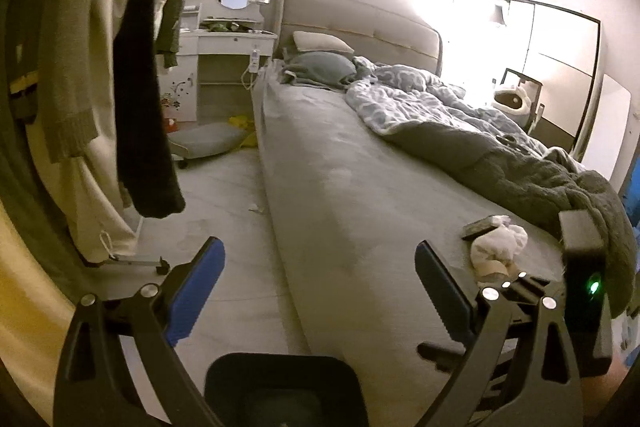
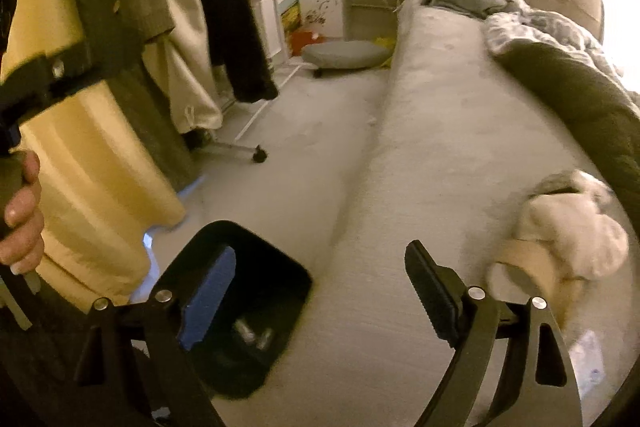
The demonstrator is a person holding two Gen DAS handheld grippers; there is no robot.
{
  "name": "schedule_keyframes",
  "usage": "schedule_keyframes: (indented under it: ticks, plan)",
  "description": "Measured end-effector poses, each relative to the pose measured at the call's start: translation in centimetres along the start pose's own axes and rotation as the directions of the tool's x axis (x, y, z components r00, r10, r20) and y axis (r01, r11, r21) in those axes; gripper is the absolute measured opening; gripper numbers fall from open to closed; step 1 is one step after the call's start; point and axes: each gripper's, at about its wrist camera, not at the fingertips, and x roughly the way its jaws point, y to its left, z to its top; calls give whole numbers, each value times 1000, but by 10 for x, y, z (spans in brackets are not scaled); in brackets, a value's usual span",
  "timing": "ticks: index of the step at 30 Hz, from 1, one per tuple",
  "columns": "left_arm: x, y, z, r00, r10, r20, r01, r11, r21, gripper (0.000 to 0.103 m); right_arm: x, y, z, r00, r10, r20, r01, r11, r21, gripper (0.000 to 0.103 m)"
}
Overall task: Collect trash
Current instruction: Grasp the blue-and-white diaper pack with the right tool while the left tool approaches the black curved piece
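Observation:
Crumpled white tissue trash (image 1: pixel 498 247) lies on the grey bed (image 1: pixel 340 179) near its foot; it also shows at the right in the right wrist view (image 2: pixel 568 231). A black trash bin (image 2: pixel 256 311) stands on the floor beside the bed, with small items inside; its rim shows in the left wrist view (image 1: pixel 280 383). My left gripper (image 1: pixel 318 291) is open and empty over the bed's edge. My right gripper (image 2: pixel 320 291) is open and empty above the bin and bed edge, left of the tissue. The right gripper's body (image 1: pixel 580 307) appears beside the tissue.
A dark flat object (image 1: pixel 478 227) lies next to the tissue. Rumpled blankets (image 1: pixel 500 143) cover the bed's right side. A wheeled clothes rack with hanging garments (image 1: pixel 120 87) stands left. A floor cushion (image 1: pixel 208 139) and white dresser (image 1: pixel 224 67) are at the far end.

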Motion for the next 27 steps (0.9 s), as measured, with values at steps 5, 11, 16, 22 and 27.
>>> schedule_keyframes:
  ticks: [5, 11, 16, 22, 27]
  plan:
    - [8, -18, -4, 1000, -24, -16, 25, 1000, 11, 98, -15, -22, -6, 999, -36, 22, 35, 999, 32, 89]
    - [15, -43, -9, 998, -48, -29, 49, 998, 41, 98, -30, -40, -15, 997, -63, 40, 61, 997, 44, 89]
    - [22, -59, -14, 997, -66, -50, 69, 996, 52, 98, -40, -58, -24, 992, -119, 36, 118, 992, 34, 89]
    - [30, -74, -17, 994, -80, -73, 85, 994, 70, 98, -50, -90, -34, 984, -177, 15, 176, 983, 56, 92]
    - [36, -87, -24, 990, -95, -103, 105, 991, 87, 98, -49, -109, -44, 981, -193, -32, 195, 978, 72, 93]
